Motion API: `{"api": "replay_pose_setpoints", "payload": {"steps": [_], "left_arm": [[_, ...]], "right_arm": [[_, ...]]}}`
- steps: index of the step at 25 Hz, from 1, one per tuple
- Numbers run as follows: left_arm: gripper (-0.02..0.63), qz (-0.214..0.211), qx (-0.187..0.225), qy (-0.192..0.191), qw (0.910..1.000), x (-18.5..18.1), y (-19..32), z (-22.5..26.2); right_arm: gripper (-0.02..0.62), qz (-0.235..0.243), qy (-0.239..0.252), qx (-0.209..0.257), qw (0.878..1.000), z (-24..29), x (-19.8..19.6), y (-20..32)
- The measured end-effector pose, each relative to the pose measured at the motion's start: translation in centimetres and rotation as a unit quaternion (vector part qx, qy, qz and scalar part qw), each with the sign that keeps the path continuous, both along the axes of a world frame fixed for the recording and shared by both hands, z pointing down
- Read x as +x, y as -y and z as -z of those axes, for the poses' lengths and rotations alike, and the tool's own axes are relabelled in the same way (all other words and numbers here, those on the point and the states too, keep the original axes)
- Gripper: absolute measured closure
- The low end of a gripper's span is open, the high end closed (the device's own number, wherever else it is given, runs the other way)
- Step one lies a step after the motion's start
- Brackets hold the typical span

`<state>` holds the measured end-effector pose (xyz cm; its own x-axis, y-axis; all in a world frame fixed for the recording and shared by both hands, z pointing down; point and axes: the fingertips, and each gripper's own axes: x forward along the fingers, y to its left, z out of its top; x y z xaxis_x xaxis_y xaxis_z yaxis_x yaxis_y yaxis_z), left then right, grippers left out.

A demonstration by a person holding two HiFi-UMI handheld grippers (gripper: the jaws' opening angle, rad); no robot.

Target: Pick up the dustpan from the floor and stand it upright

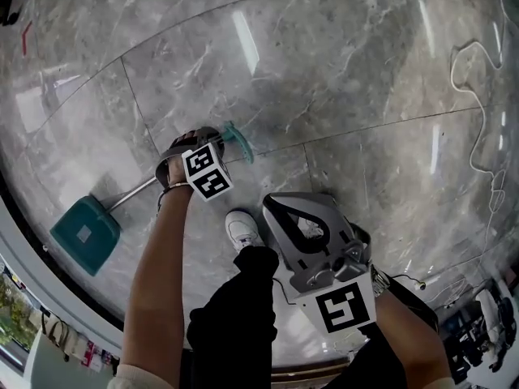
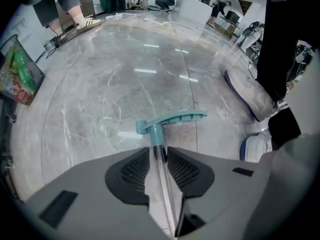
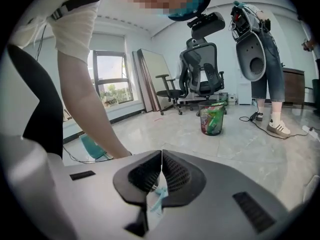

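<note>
Left claw (image 2: 159, 153): clenched on thin silver metal shaft (image 1: 134, 191) of dustpan, just below teal plastic crossbar handle (image 2: 172, 120). Right claw (image 3: 161, 166): clenched, nothing gripped, idle at lower right of head view. Teal plastic dustpan scoop (image 1: 85, 233): lower left of head view, low over polished grey marble tiles (image 1: 340, 79); contact not discernible. Risks: smooth round shaft may twist or slide between pads under off-centre scoop weight; scoop may skid on glossy tiles when stood up; white shoe (image 1: 242, 229) near swing path.
</note>
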<state>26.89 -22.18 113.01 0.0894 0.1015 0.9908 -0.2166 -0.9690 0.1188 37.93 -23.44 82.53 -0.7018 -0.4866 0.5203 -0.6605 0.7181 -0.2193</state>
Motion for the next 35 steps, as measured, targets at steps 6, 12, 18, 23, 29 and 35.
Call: {"api": "replay_pose_setpoints", "payload": {"steps": [6, 12, 18, 23, 29, 35], "left_arm": [[0.505, -0.001, 0.004, 0.021, 0.9998, -0.1, -0.5, -1.5], [0.520, 0.049, 0.021, 0.002, 0.9986, -0.5, 0.6, 0.2], [0.522, 0.074, 0.058, -0.035, 0.9950, -1.9, 3.3, 9.2], [0.522, 0.110, 0.100, -0.073, 0.9863, -4.6, 6.5, 19.7], [0.522, 0.123, 0.115, -0.116, 0.9789, -8.9, 6.4, 31.3], [0.525, 0.161, 0.143, -0.204, 0.9549, -15.6, 5.5, 40.7]], "right_arm": [[0.577, -0.026, -0.004, -0.003, 1.000, -0.2, 1.3, 1.5], [0.577, -0.030, -0.015, -0.014, 0.999, 0.4, 1.8, 0.9], [0.577, -0.040, 0.009, -0.031, 0.999, 7.5, -0.5, -0.2], [0.577, -0.024, 0.039, -0.008, 0.999, 16.6, -4.0, 0.2], [0.577, -0.019, 0.058, 0.009, 0.998, 26.4, -8.5, 1.1], [0.577, -0.008, 0.051, 0.028, 0.998, 33.0, -14.3, 0.4]]}}
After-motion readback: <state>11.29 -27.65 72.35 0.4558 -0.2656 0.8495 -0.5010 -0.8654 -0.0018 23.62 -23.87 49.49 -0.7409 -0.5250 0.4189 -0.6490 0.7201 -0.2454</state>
